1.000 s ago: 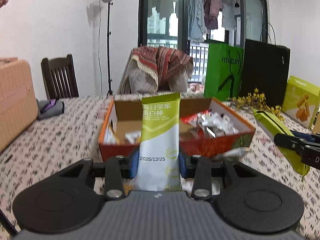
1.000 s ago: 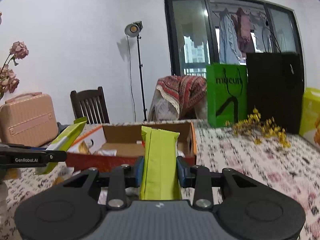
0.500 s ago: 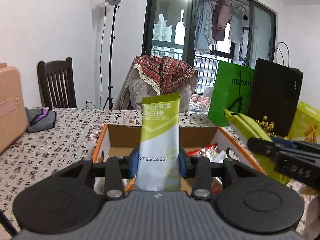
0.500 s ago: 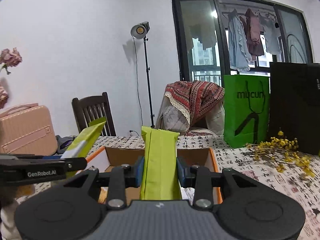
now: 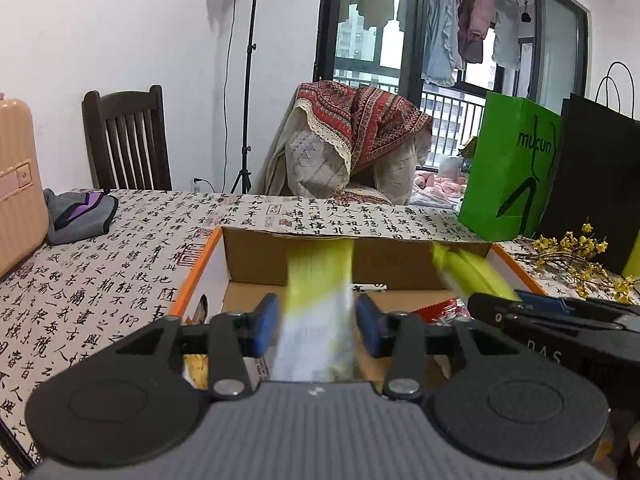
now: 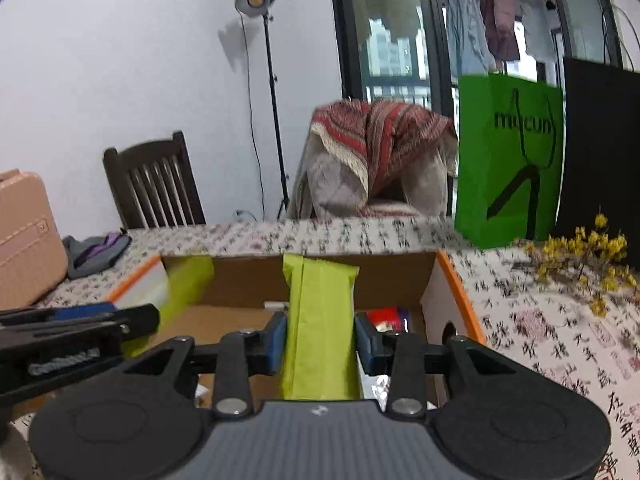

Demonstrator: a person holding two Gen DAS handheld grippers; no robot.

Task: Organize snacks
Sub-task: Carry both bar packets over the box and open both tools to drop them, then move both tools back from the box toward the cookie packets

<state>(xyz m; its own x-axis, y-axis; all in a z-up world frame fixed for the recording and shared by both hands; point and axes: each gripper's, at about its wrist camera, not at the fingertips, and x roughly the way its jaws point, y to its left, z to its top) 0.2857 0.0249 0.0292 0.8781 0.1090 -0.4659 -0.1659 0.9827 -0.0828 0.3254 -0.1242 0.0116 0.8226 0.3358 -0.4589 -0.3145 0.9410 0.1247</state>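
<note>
Drop-off step: the left claw (image 5: pixel 316 326) has parted, its blurred green bar (image 5: pixel 318 312) apparently slipping free above the open box (image 5: pixel 200 268); the right claw (image 6: pixel 320 340) grips a second bar (image 6: pixel 320 320) over the same box (image 6: pixel 456 288); it likely needs to release next.

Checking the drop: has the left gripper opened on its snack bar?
Open: the left gripper's blue fingers stand clear of the blurred snack bar.
</note>
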